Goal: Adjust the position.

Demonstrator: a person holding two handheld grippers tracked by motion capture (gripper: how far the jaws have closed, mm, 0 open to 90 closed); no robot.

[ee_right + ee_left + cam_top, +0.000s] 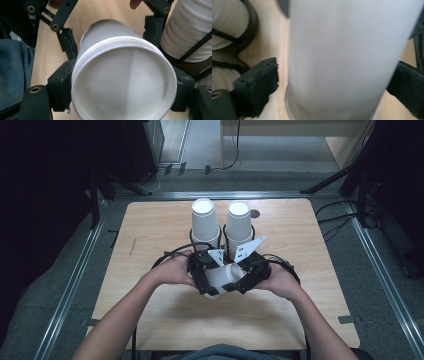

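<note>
A white paper cup (pixel 225 277) lies on its side just above the wooden table (pixel 150 235), held between both grippers at the table's middle front. In the right gripper view its mouth (pixel 125 82) faces the camera, and a second rim line just behind the mouth suggests two nested cups. My right gripper (pixel 122 88) is shut on the rim, a pad pressing each side. My left gripper (pixel 334 85) straddles the cup's body (pixel 347 50) from the other end. Its left pad (pixel 259 82) stands apart from the wall with wood showing between, so it is open.
Two upside-down stacks of white cups (pixel 205 222) (pixel 239 222) stand in black wire holders just behind the grippers, close to the jaws. The person's forearms come in from the bottom edge. Black stands and cables line the floor around the table.
</note>
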